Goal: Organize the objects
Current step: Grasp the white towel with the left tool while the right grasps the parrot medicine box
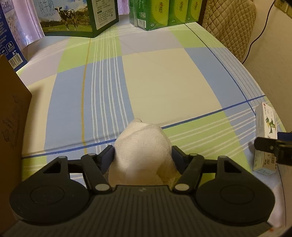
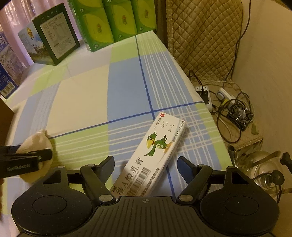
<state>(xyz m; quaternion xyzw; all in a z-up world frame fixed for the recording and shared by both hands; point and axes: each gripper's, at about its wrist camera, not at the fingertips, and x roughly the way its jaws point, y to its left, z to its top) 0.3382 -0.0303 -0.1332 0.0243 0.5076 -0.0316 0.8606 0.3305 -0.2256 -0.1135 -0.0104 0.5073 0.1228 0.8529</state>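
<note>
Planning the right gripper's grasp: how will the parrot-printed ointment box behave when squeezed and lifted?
The ointment box looks like thin cardboard, so probably light and crushable under a hard squeeze. It lies flat on the tablecloth, so unlikely to roll. The right gripper straddles it, open.

Checked-cloth table (image 1: pixel 164 82) bearing milk carton (image 1: pixel 73 16), green boxes (image 1: pixel 164 14), ointment box (image 2: pixel 153 155).

- You have two tools: the left tool (image 1: pixel 142 153) and the right tool (image 2: pixel 146 164).
- One white cloth wad (image 1: pixel 144 145).
- One ointment box (image 2: pixel 155 151) with a parrot on it.
- One milk carton box (image 1: pixel 76 16) with a cow.
- One blue box (image 1: pixel 9 36) at far left.
- Three green packs (image 1: pixel 164 12) in view across the back of the desk (image 1: pixel 164 76).
- One brown box (image 1: pixel 11 116).
- One small fan (image 2: pixel 240 113) and one kettle (image 2: pixel 264 171) off to your right.
</note>
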